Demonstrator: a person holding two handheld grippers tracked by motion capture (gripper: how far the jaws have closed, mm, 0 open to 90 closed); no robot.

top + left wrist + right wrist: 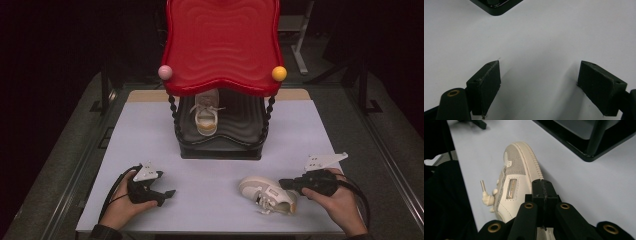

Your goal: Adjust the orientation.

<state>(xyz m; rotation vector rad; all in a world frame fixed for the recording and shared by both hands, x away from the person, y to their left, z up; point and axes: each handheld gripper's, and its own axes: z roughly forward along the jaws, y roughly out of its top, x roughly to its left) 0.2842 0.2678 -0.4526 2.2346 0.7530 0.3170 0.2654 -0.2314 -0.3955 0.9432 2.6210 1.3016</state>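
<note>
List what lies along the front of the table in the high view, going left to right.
Left hand → left gripper, resting on the table → loose shoe lying on its side → right gripper at the shoe → right hand.

white table (210, 165), shoe rack (220, 145), sneaker (267, 194)

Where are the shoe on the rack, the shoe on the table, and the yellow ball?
Shoe on the rack (206, 119): high view, on its laces.
Shoe on the table (266, 193): high view, on its side panel.
Yellow ball (279, 73): high view, on its centre.
</note>
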